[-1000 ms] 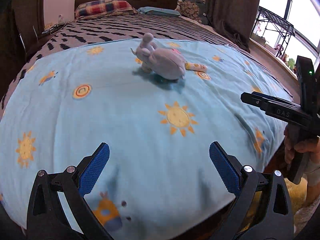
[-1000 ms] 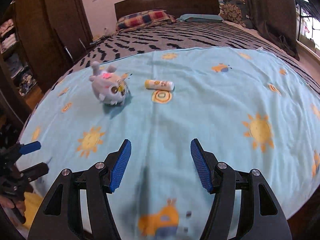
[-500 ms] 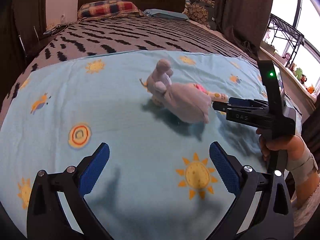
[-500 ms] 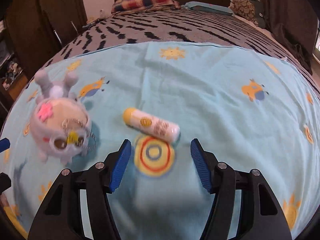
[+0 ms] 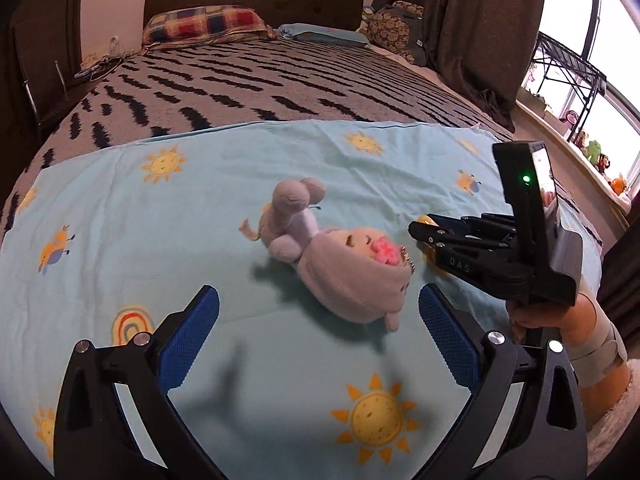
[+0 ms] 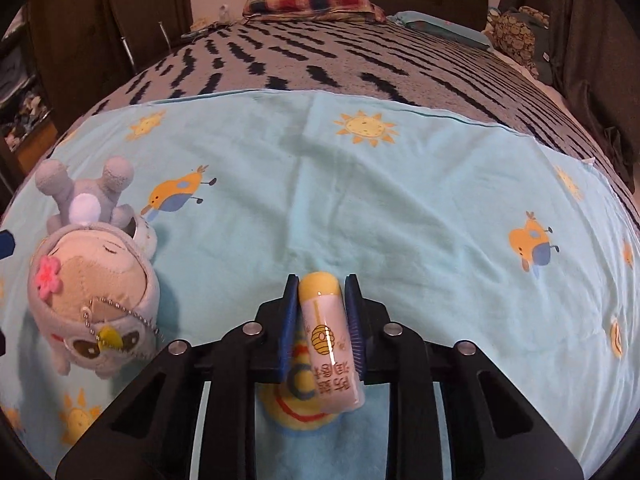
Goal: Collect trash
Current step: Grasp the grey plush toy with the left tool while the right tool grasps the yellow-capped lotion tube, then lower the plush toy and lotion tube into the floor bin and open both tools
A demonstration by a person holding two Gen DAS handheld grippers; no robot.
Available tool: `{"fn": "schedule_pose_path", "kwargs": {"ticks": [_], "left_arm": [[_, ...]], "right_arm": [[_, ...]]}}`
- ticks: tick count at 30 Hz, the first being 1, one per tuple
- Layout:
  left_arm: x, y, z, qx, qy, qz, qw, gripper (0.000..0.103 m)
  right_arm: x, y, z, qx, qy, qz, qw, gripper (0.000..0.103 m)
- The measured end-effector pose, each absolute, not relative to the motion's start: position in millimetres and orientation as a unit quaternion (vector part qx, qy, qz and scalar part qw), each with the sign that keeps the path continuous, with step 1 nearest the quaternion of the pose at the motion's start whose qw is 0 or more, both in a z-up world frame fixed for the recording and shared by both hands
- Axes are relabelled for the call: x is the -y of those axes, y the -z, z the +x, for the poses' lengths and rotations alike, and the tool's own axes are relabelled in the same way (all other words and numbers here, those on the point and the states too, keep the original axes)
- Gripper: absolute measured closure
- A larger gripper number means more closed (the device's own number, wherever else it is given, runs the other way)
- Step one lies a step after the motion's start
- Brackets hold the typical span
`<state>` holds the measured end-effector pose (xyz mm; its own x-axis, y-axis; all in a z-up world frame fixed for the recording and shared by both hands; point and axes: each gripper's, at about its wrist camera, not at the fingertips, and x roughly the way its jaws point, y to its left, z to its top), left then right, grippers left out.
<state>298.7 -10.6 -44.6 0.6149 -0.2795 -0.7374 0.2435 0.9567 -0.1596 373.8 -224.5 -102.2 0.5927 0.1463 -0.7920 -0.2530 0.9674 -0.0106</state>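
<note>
A small white tube with a yellow cap (image 6: 329, 336) lies on the light blue sun-print sheet (image 6: 400, 208). My right gripper (image 6: 322, 296) is shut on the tube, its blue pads against both sides. In the left wrist view the right gripper (image 5: 420, 234) shows at the right, low over the sheet, with only the yellow cap (image 5: 423, 222) peeking out. My left gripper (image 5: 318, 324) is open and empty, held above the sheet just short of a grey plush toy (image 5: 340, 264).
The grey plush toy (image 6: 90, 280) with a ball chain lies just left of the tube. The sheet covers the foot of a bed with a black-and-grey patterned cover (image 6: 320, 60). Pillows (image 5: 204, 24), a dark headboard, curtains and a window rack (image 5: 568, 76) stand beyond.
My right gripper moved forward over the tube and closed on it. My left gripper moved forward toward the plush toy and stayed open.
</note>
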Motion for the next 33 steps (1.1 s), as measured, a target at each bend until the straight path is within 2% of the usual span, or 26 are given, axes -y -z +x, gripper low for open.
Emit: {"fn": "schedule_pose_path", "kwargs": {"ticks": [13, 15, 16, 20, 22, 33], "left_arm": [[52, 75, 337, -0.44, 0.146, -0.028, 0.886, 0.009], [54, 79, 342, -0.441, 0.138, -0.03, 0.886, 0.014], [55, 80, 344, -0.44, 0.131, -0.027, 0.888, 0.025], [56, 77, 339, -0.434, 0.131, -0.022, 0.891, 0.031], [56, 71, 333, -0.428, 0.133, -0.016, 0.894, 0.036], [39, 2, 255, -0.357, 0.152, -0.013, 0.922, 0.037]], "right_arm": [[267, 88, 321, -0.419, -0.114, -0.063, 0.898, 0.08], [269, 85, 314, -0.416, -0.119, -0.065, 0.899, 0.08], [270, 85, 311, -0.415, -0.121, -0.065, 0.899, 0.08], [270, 86, 303, -0.415, -0.125, -0.065, 0.899, 0.08], [271, 85, 299, -0.415, -0.126, -0.061, 0.899, 0.08], [263, 37, 236, -0.368, -0.132, -0.057, 0.919, 0.081]]}}
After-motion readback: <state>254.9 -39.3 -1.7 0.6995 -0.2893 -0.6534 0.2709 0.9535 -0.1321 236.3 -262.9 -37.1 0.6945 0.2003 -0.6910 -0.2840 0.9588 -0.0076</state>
